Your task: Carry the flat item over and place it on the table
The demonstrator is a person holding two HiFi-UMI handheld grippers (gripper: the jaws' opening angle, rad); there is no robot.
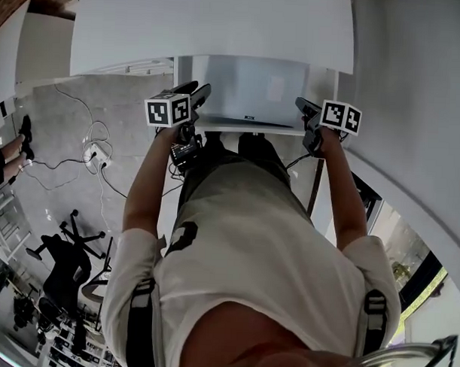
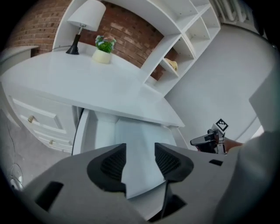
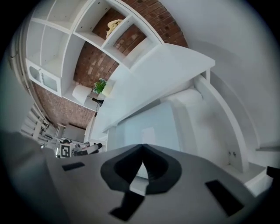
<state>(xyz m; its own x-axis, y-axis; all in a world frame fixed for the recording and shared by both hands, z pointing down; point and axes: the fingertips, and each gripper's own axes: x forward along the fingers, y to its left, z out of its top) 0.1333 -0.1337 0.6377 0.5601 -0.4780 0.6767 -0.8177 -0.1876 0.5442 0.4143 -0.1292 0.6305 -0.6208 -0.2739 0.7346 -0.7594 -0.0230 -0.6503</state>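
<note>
While your left hand-held gripper stands half parted and your right hand-held gripper closed on nothing, treat this as the reach: next, clamp the flat panel beneath the surface.

A person in a pale T-shirt fills the middle and bottom of the frame, with both bare arms stretched toward the top. The left gripper sits left of centre in the upper half. The right gripper sits right of centre at much the same height. Between them lies a flat grey panel, just below the front edge of the white table that spans the top. Whether either gripper touches the panel cannot be told. At left, cables run across the grey floor to a power strip. A black office chair stands at lower left.
</note>
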